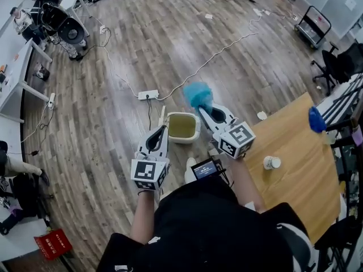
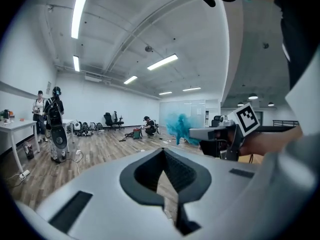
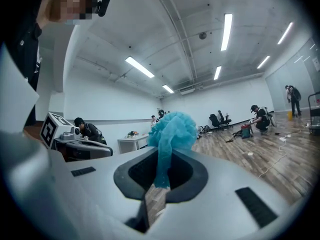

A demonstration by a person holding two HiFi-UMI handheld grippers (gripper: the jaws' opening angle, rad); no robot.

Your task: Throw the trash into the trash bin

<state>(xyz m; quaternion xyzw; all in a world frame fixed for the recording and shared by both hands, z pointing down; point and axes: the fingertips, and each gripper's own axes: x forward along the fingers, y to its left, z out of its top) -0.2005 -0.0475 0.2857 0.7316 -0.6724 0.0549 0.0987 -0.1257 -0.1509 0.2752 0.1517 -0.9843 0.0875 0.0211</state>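
My right gripper (image 1: 204, 110) is shut on a crumpled teal piece of trash (image 1: 198, 95), which puffs out beyond its fingertips. In the right gripper view the teal trash (image 3: 172, 129) rises from between the closed jaws of that gripper (image 3: 166, 153). A cream trash bin (image 1: 182, 127) stands open on the wooden floor, just below and left of the held trash, between the two grippers. The left gripper (image 1: 160, 131) hovers by the bin's left rim, shut and holding nothing. From the left gripper (image 2: 162, 152) view, the teal trash (image 2: 180, 126) hangs ahead to the right.
A wooden table (image 1: 295, 152) stands at the right with a small white cup (image 1: 271, 162) and a blue object (image 1: 316, 119) near its edge. A power strip (image 1: 148, 94) and cables cross the floor beyond the bin. Desks (image 1: 17, 78) and equipment line the left wall; a cart (image 1: 312, 24) sits far right.
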